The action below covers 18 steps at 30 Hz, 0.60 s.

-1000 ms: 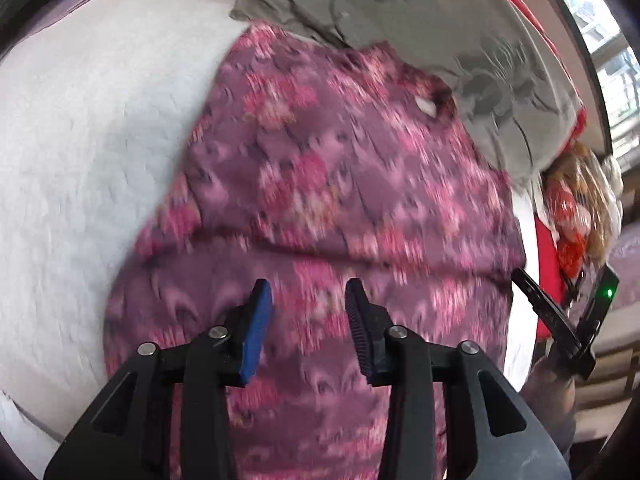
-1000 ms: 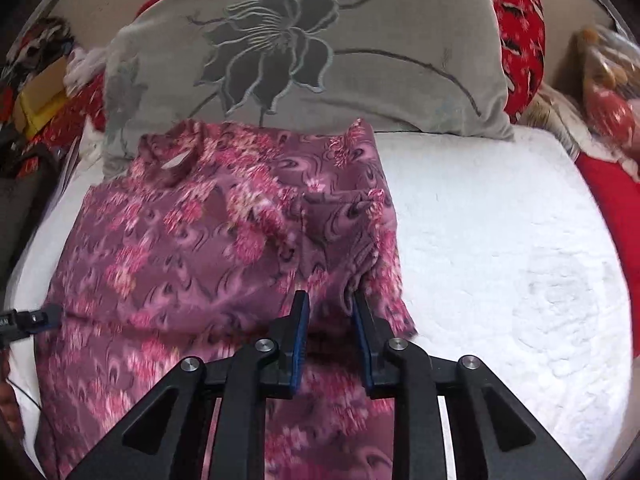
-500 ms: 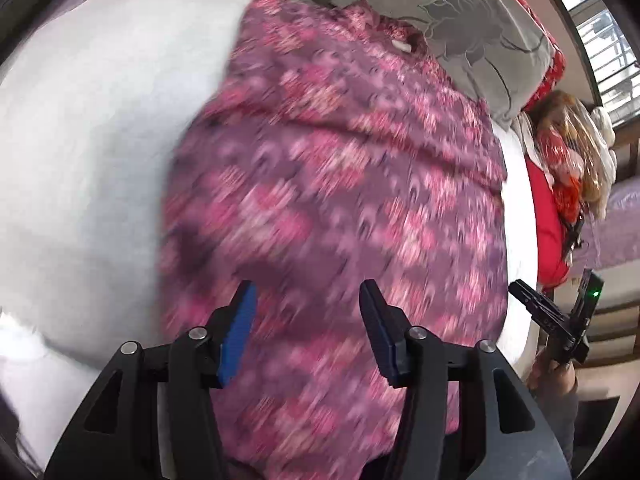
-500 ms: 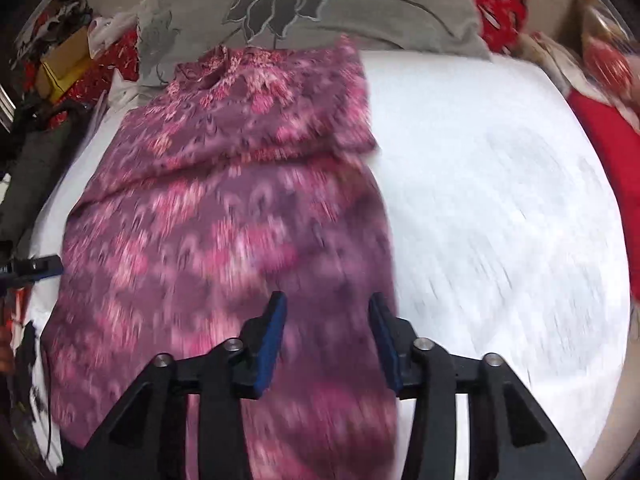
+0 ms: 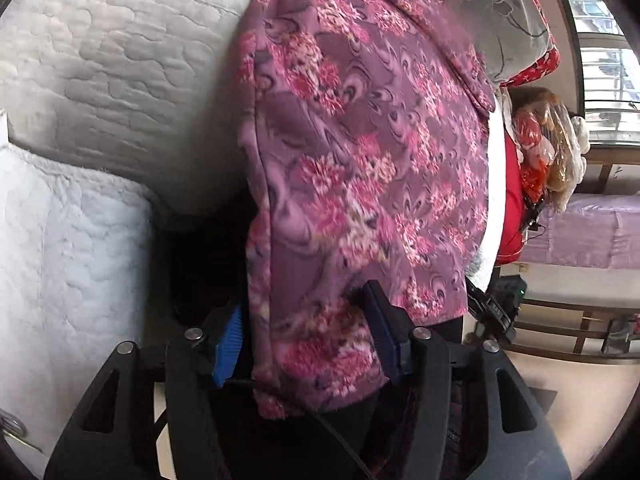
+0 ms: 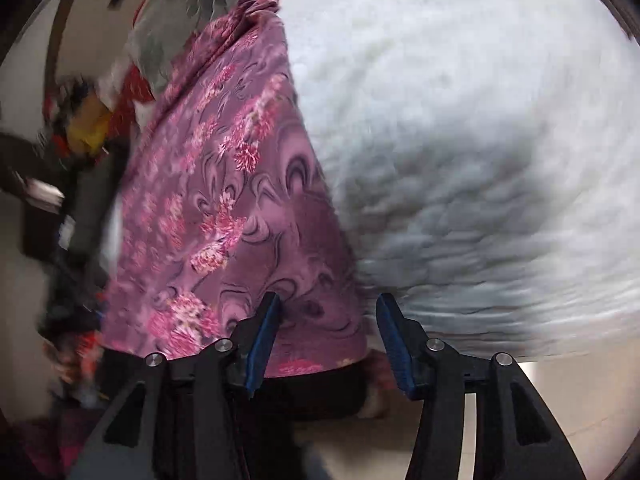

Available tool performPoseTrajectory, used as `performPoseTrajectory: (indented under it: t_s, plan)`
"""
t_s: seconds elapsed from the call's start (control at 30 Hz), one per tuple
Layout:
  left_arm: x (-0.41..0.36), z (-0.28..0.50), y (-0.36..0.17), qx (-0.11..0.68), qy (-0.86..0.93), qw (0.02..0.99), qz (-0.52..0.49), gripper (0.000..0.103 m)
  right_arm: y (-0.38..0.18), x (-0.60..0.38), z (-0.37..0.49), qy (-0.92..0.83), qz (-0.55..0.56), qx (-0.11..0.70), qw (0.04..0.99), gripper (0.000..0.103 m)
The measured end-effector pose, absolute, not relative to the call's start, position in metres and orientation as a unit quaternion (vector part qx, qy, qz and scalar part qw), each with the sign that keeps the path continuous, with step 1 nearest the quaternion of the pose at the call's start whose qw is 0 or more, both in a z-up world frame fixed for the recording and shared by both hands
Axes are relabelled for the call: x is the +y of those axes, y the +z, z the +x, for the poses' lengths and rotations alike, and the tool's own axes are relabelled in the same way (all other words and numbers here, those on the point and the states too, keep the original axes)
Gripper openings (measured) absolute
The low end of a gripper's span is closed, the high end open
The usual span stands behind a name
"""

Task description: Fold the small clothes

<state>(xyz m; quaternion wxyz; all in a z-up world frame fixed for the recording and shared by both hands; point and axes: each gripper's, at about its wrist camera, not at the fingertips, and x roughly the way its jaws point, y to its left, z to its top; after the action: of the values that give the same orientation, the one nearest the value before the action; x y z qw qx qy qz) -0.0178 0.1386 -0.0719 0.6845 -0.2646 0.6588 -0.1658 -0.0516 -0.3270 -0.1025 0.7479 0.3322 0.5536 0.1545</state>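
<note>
In the left wrist view, the left gripper (image 5: 306, 338) stands released, its fingers straddling the floral garment (image 5: 360, 168) hanging over the white quilt (image 5: 120, 60); its hem hides one pad. In the blurred right wrist view, the right gripper (image 6: 328, 338) gapes at the garment's corner.

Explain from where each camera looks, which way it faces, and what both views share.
Left wrist: sits on the left gripper, low at the bed's edge, looking along the purple floral garment toward the grey pillow; its open fingers straddle the hanging hem.
Right wrist: sits on the right gripper, at the same edge, facing up the garment's other side beside the white blanket; fingers open.
Shared: garment, blanket, pillow.
</note>
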Motion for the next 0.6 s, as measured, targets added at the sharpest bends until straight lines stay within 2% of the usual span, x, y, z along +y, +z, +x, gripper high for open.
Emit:
performPoseTrajectory:
  t_s: [0.03, 0.2, 0.23, 0.27, 0.3, 0.33, 0.4, 0.43, 0.6]
  plan:
    - [0.138, -0.021, -0.070, 0.656, -0.169, 0.686, -0.266, 0.064, -0.106, -0.326, -0.051, 0.164, 0.346, 0.546, 0.745, 0.057]
    - [0.135, -0.025, -0.070, 0.650, -0.168, 0.689, -0.274, 0.064, -0.124, -0.322, -0.044, 0.205, 0.428, 0.513, 0.715, 0.058]
    - [0.133, -0.026, -0.068, 0.646, -0.166, 0.694, -0.270, 0.060, -0.124, -0.318, -0.042, 0.218, 0.429, 0.511, 0.712, 0.057]
    - [0.133, -0.028, -0.066, 0.643, -0.164, 0.701, -0.262, 0.044, -0.121, -0.313, -0.040, 0.231, 0.420, 0.511, 0.713, 0.045]
    - [0.130, -0.028, -0.063, 0.641, -0.158, 0.710, -0.243, 0.040, -0.116, -0.311, -0.040, 0.239, 0.407, 0.512, 0.718, 0.033]
    - [0.128, -0.030, -0.059, 0.637, -0.160, 0.718, -0.229, 0.034, -0.110, -0.306, -0.039, 0.247, 0.387, 0.515, 0.724, 0.009]
    - [0.126, -0.030, -0.055, 0.633, -0.159, 0.727, -0.215, 0.019, -0.094, -0.301, -0.040, 0.253, 0.355, 0.510, 0.742, 0.007]
    - [0.127, -0.029, -0.051, 0.629, -0.169, 0.727, -0.219, 0.002, -0.084, -0.299, -0.040, 0.259, 0.341, 0.505, 0.750, 0.007]
    - [0.131, -0.022, -0.032, 0.597, -0.206, 0.730, -0.262, 0.002, -0.040, -0.294, -0.038, 0.277, 0.302, 0.476, 0.778, 0.006]
